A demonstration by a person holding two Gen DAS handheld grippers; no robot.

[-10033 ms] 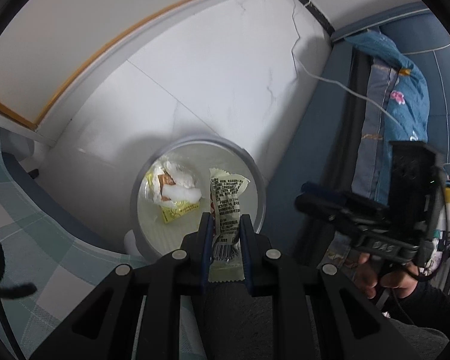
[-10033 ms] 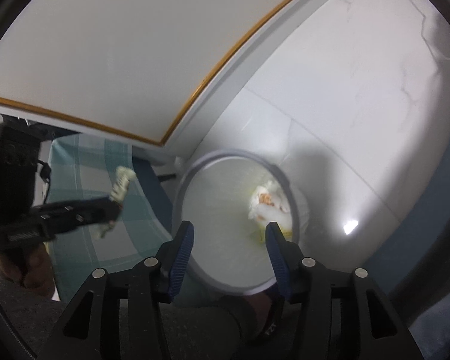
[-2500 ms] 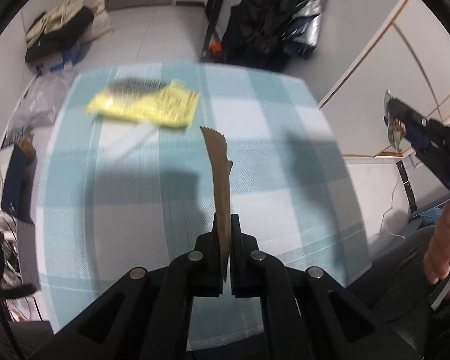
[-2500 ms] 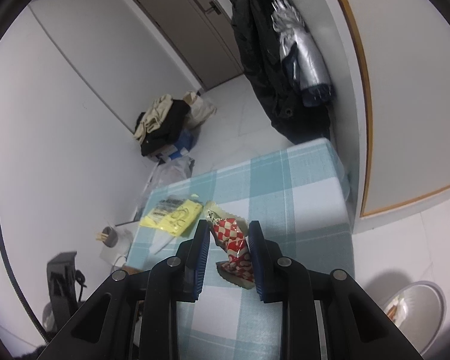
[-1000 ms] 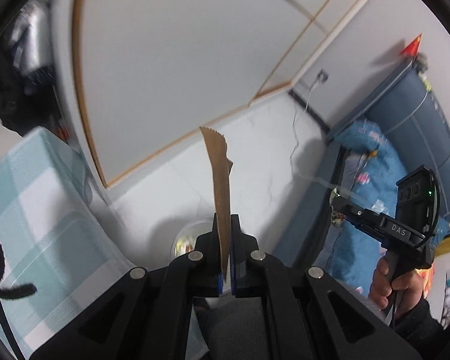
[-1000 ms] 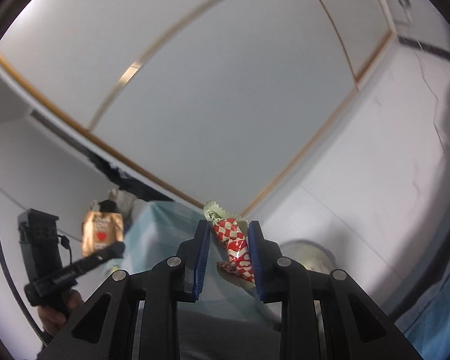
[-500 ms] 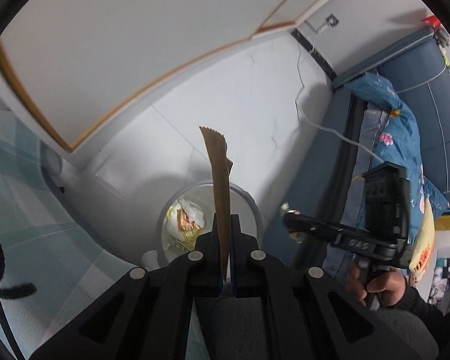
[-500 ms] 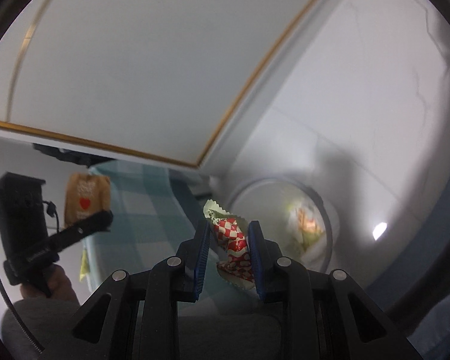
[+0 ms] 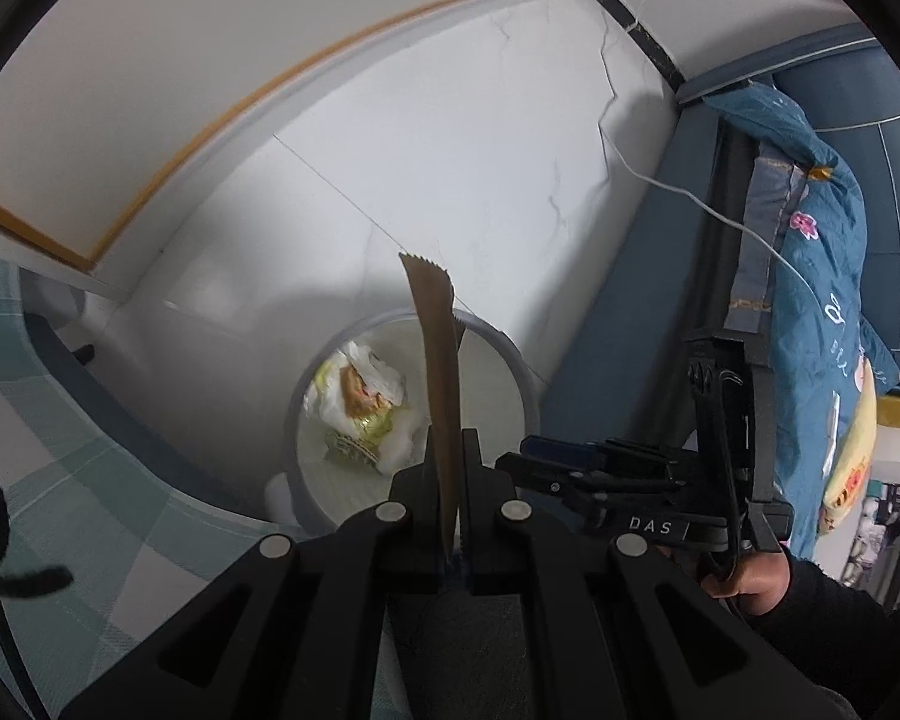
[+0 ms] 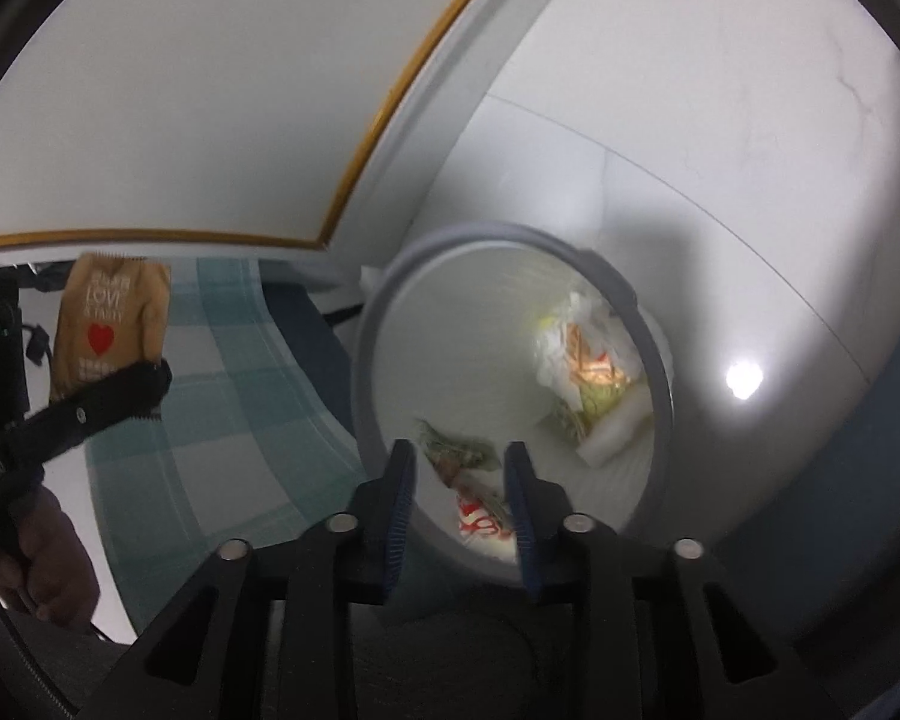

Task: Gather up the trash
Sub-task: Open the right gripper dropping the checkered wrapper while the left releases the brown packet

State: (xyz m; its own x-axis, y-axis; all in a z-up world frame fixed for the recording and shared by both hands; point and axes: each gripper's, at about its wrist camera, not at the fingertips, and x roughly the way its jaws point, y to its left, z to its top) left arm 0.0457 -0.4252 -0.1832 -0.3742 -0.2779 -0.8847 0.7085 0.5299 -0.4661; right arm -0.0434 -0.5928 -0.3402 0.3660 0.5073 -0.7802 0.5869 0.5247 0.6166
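A: White floor tiles fill the background; a round white trash bin (image 10: 660, 372) sits at frame centre, beside a teal checked tablecloth (image 10: 234, 420).

B: Left gripper (image 9: 448, 456) status?

A: Jaws clamped on a brown snack packet (image 9: 438, 360), edge-on, standing above the bin.

B: Right gripper (image 10: 459, 468)?

A: Jaws have just been opening, now moderately apart. The red-checked wrapper (image 10: 474, 504), blurred, lies between them, untouched, over the bin's lower interior. Crumpled trash (image 10: 582, 354) lies inside, upper right.
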